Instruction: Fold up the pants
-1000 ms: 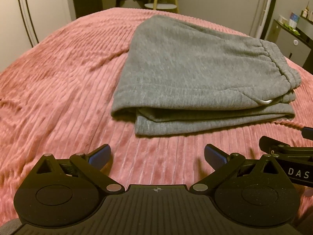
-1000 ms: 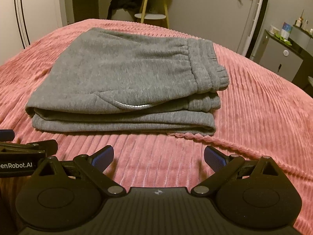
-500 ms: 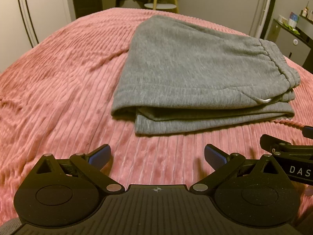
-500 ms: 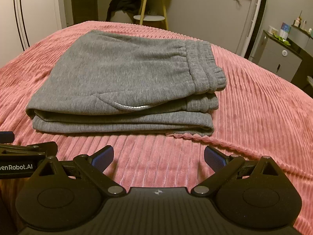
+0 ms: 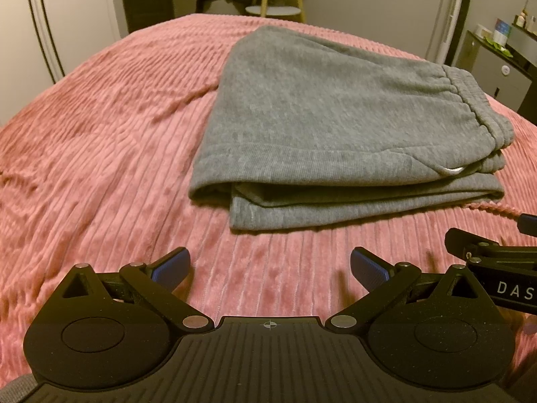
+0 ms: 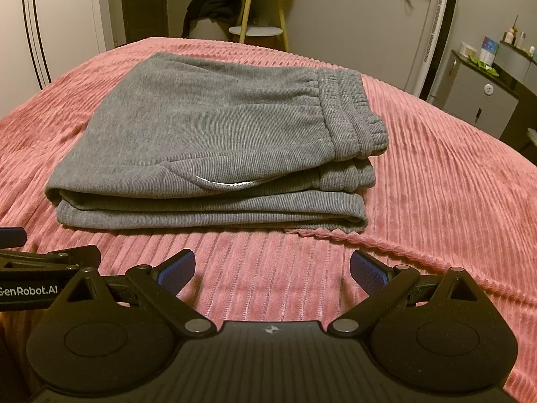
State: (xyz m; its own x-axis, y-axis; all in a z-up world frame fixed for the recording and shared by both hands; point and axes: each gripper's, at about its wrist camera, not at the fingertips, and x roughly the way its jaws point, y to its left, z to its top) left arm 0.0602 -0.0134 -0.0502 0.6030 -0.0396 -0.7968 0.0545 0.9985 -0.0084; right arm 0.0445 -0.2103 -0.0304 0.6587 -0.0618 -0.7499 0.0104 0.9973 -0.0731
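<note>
On the pink bedspread, folded grey pants; near them, left gripper and right gripper, both spread, holding nothing.

Folded grey pants lie beyond the empty, spread right gripper.

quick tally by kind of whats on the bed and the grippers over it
Grey pants, folded into a stack: 1
Pink ribbed blankets covering the bed: 1
Grippers, both open and empty: 2, left gripper and right gripper
Total: 4
</note>
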